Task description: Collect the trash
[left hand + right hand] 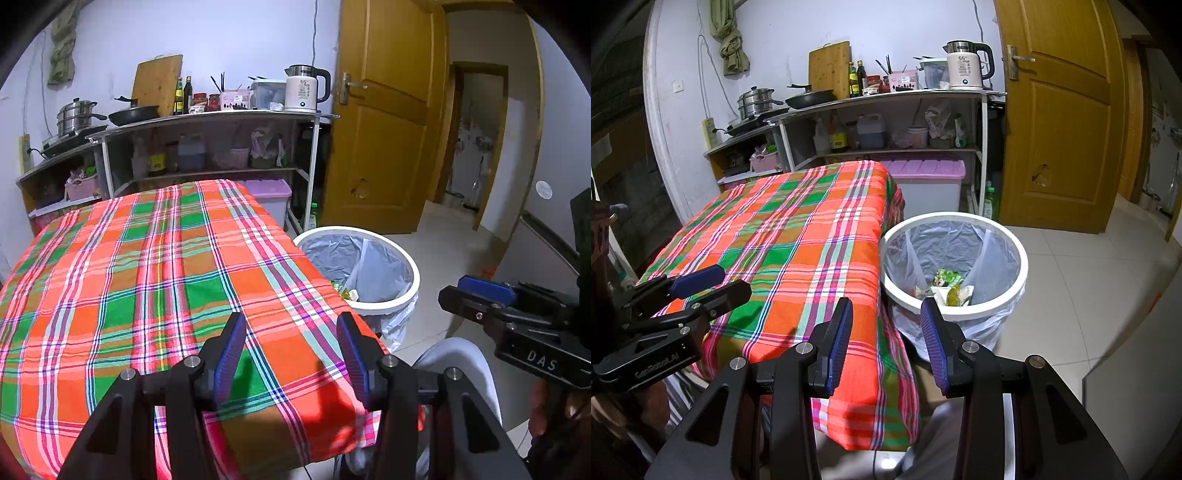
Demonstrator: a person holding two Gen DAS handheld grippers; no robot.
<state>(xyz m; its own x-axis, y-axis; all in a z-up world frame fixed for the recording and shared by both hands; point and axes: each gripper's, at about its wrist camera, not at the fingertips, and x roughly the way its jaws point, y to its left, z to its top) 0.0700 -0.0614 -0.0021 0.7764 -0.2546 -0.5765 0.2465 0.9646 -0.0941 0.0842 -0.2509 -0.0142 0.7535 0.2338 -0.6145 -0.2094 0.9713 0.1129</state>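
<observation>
A white round trash bin (1015, 291) lined with a grey bag stands on the floor beside the table's right edge; green and yellow wrappers and white scraps (947, 286) lie at its bottom. In the left wrist view the same bin (410, 266) shows past the table corner. My left gripper (291, 325) hovers open over the near end of the plaid tablecloth (147, 266), nothing between its blue pads. My right gripper (886, 314) is open and empty too, held above the table's near right corner, just short of the bin. Each gripper shows in the other's view: right gripper (476, 295), left gripper (713, 282).
A metal shelf unit (886, 99) with pans, bottles and a white kettle (964, 66) stands behind the table. A purple-lidded storage box (923, 177) sits under it. A yellow wooden door (1060, 122) stands ajar at right, over pale floor tiles (1089, 280). A person's grey-clad knee (458, 354) is below.
</observation>
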